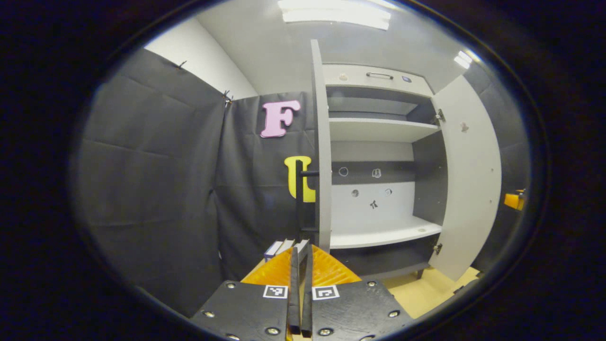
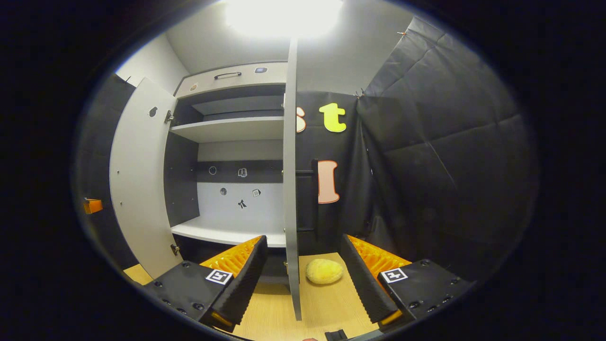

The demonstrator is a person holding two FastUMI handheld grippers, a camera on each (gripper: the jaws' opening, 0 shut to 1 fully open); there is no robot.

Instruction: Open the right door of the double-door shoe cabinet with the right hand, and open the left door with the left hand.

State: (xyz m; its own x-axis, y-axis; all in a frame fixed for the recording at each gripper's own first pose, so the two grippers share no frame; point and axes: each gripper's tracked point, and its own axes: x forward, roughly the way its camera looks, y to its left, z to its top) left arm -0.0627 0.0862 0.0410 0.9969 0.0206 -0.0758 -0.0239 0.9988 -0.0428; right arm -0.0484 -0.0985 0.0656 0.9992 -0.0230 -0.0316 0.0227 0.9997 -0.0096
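While both doors stand swung outward, the shoe cabinet [image 1: 378,156] shows bare shelves [image 1: 378,129]. Left door [image 1: 323,142]: tall, upright, edge-on at 12 o'clock from the left hand-held gripper [image 1: 301,265], whose fingers are closed together on nothing. Right door [image 2: 290,180]: upright, edge-on between the spread fingers of the right hand-held gripper [image 2: 303,274]. Yellow lump [image 2: 324,271]: on the floor [image 2: 326,303] at 1 o'clock.

We see black cloth [image 1: 151,180] draped as the booth's walls, creased and pinned at the seams, with a pale wall [image 1: 199,57] and grey ceiling above. Bright ceiling lights [image 1: 336,12] glare overhead. The floor [image 2: 326,303] is light wood, and a yellowish lump [image 2: 324,271] lies on it.
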